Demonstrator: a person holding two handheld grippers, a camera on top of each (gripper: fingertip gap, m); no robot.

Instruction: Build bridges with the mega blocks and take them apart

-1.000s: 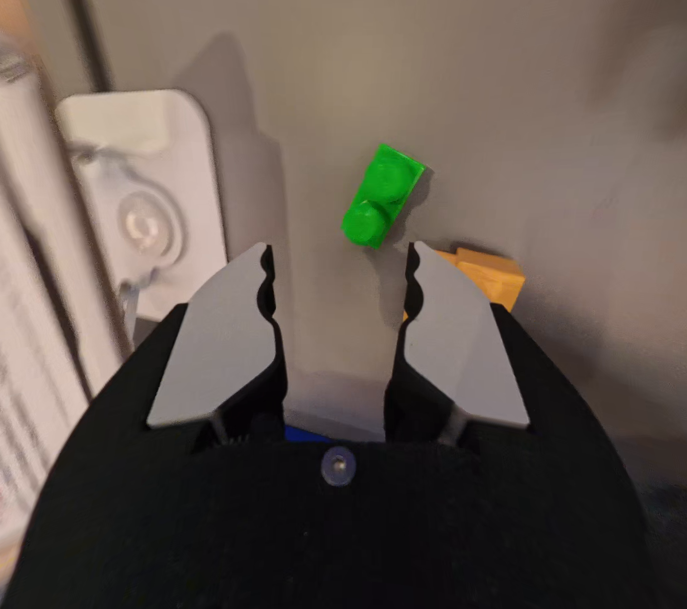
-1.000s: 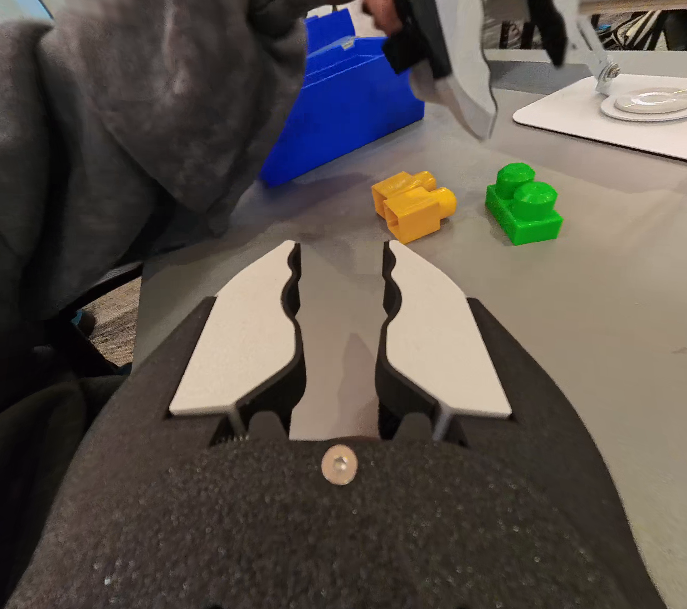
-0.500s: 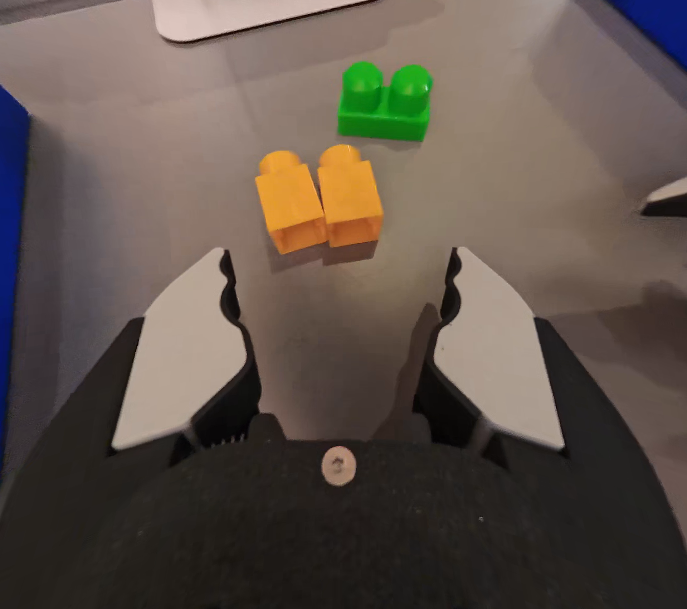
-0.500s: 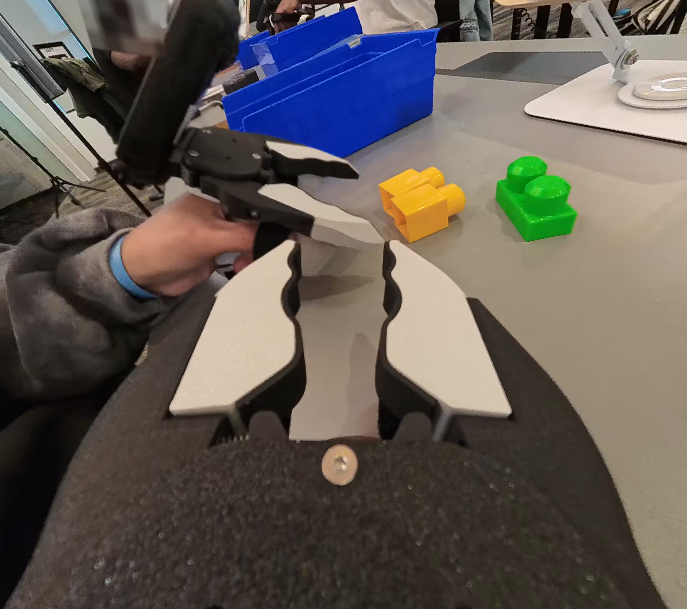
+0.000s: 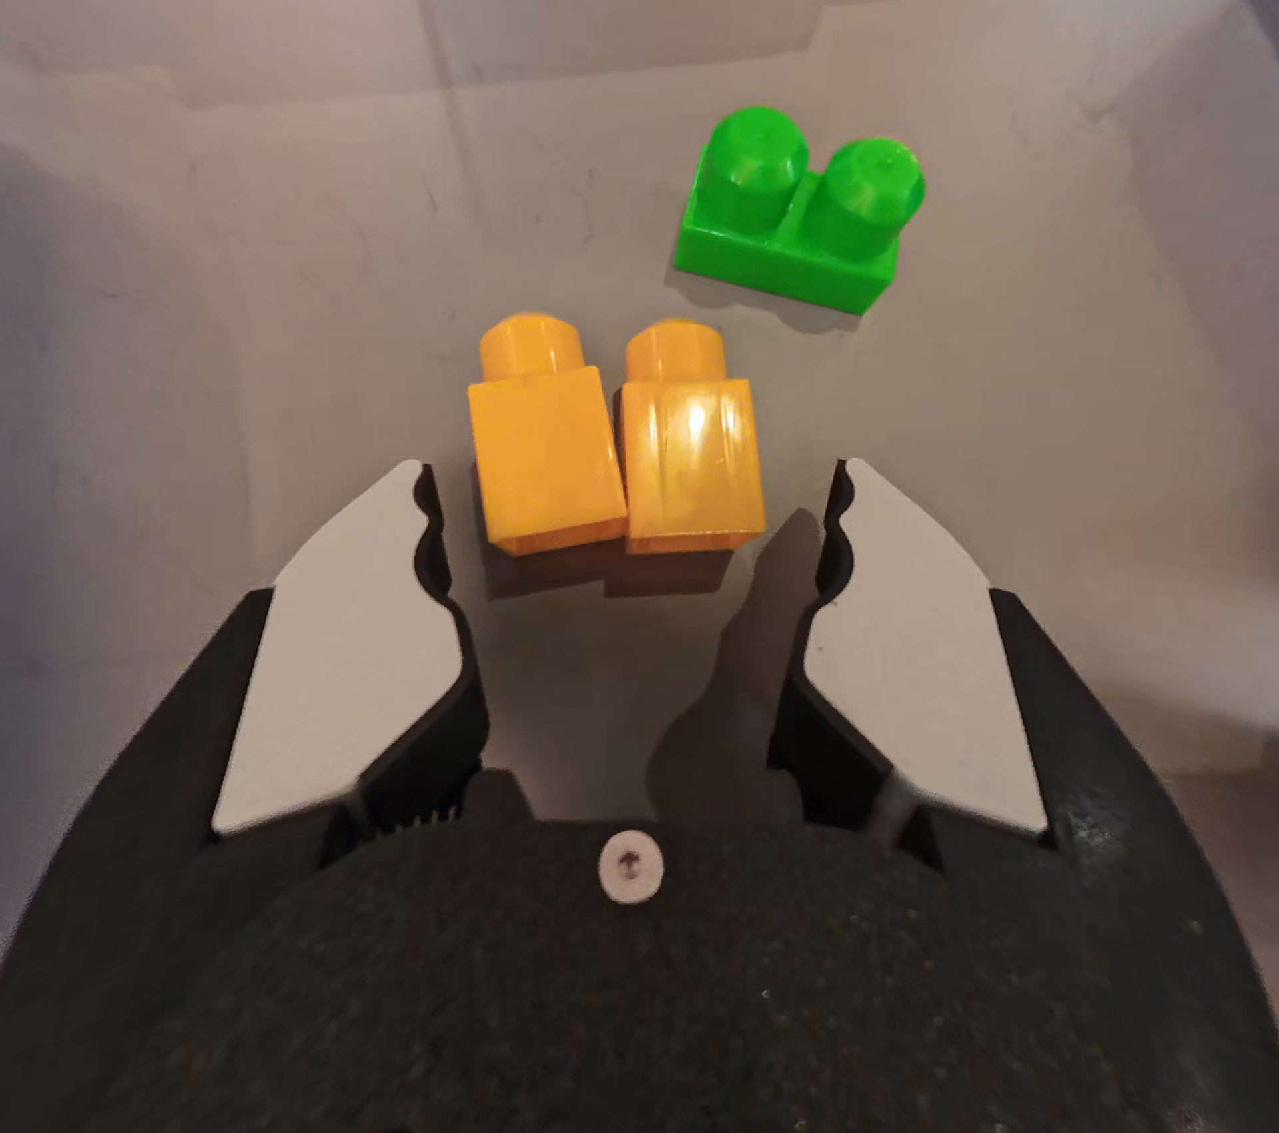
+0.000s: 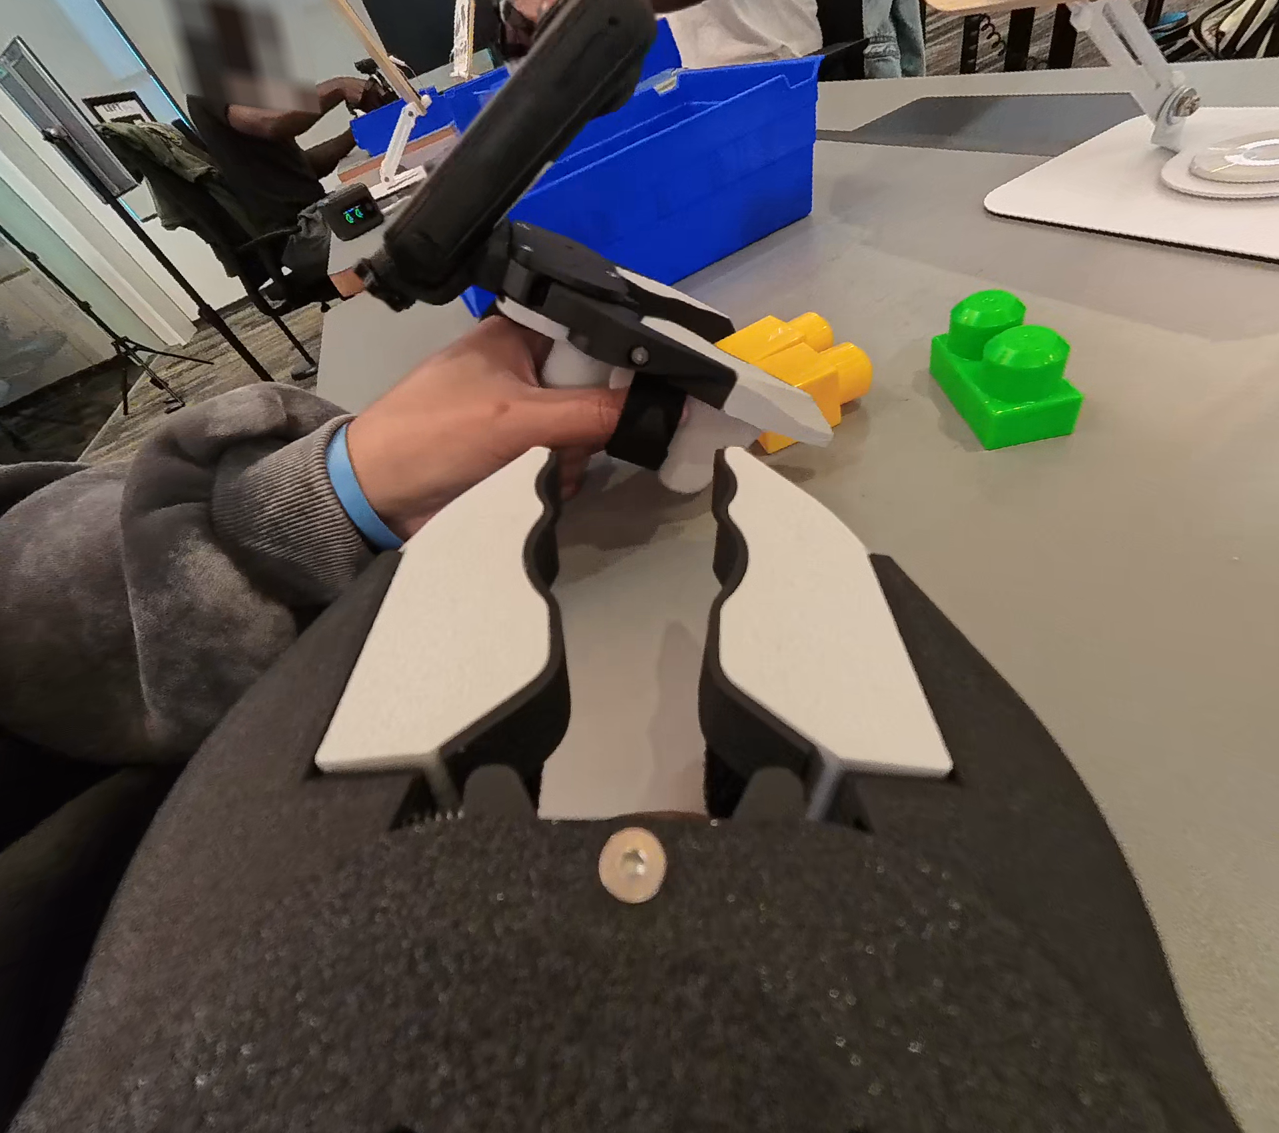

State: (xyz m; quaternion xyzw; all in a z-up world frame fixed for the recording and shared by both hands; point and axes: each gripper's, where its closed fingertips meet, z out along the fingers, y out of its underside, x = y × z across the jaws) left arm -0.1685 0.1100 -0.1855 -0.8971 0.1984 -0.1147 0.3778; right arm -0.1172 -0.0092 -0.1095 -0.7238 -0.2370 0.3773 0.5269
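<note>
The left gripper is held low over the grey table, its jaws spread wide and empty, tips just short of the two orange blocks. These blocks are laid on their sides, side by side and touching, studs pointed away from the gripper. The green block, a two-stud piece, is seated upright just beyond them to the right, apart from both. No brand mark can be made out on any block. The right gripper is kept back near the table edge, jaws parted with nothing between them. A blue bin is seen behind, and a white stand base carrying a printed card too slanted to read.
</note>
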